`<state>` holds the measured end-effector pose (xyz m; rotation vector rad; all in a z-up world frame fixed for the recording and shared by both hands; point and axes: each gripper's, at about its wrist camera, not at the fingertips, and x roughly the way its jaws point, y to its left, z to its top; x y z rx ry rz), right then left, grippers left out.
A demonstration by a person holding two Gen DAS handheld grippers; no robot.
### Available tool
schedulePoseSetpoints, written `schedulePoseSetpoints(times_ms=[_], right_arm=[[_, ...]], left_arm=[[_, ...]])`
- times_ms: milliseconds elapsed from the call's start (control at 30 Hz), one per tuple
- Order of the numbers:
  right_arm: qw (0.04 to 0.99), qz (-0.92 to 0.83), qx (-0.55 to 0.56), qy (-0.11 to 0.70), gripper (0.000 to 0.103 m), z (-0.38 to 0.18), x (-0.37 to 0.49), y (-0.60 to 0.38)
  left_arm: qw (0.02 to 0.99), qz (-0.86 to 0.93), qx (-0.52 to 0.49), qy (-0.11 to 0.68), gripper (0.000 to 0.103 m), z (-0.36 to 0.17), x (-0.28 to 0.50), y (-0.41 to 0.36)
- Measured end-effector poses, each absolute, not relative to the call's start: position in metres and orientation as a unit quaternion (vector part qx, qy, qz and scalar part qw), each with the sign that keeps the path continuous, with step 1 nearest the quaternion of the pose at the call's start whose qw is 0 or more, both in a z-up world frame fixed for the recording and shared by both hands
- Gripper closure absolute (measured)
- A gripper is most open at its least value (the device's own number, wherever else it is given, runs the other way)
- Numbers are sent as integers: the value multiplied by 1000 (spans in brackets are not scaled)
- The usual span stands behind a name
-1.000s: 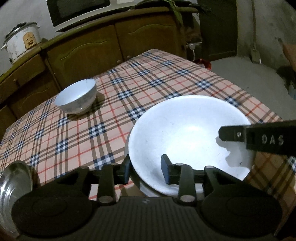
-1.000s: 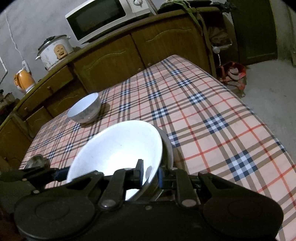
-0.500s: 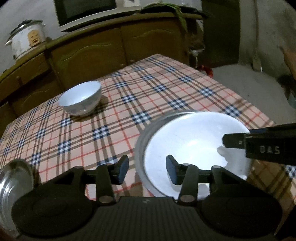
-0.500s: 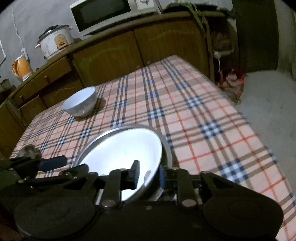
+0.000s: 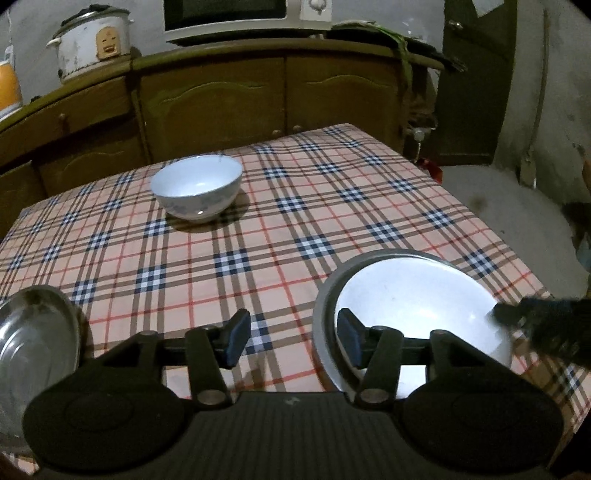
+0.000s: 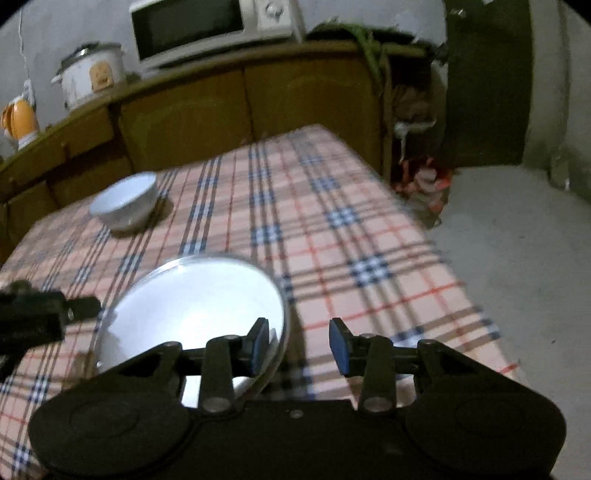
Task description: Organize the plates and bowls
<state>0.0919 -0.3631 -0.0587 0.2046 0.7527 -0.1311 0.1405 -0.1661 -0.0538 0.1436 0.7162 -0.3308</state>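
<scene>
A wide white dish [image 5: 417,310] rests nested in a grey metal plate [image 5: 325,295] on the checked tablecloth, near the table's right front corner. My left gripper [image 5: 291,341] hovers at the stack's left rim. Its jaws are opening, the rim lies between the pads, and neither pad presses on it. My right gripper [image 6: 299,345] stands at the right rim of the same dish [image 6: 192,306], jaws opening too, with the rim loose between them. A small white bowl [image 5: 197,186] sits upright farther back on the table. Each gripper's tip shows in the other's view.
A shiny steel plate [image 5: 33,343] lies at the table's near left edge. Behind the table [image 5: 332,206] runs a wooden cabinet [image 5: 221,99] with a rice cooker [image 5: 92,37] and a microwave [image 6: 207,26]. Bare floor [image 6: 517,240] lies to the right.
Both grippers held the white dish's rim a second ago; the dish came down into the metal plate and both let go. The left gripper drew back to the left.
</scene>
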Motion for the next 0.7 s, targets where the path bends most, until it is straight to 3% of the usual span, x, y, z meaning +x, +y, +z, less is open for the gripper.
schedulePoseSetpoints(times_ms=[700], right_arm=[[939,5,107,327,54,-20,140,-314]], left_arm=[[927,-121,27,353,43,-42,170,-126]])
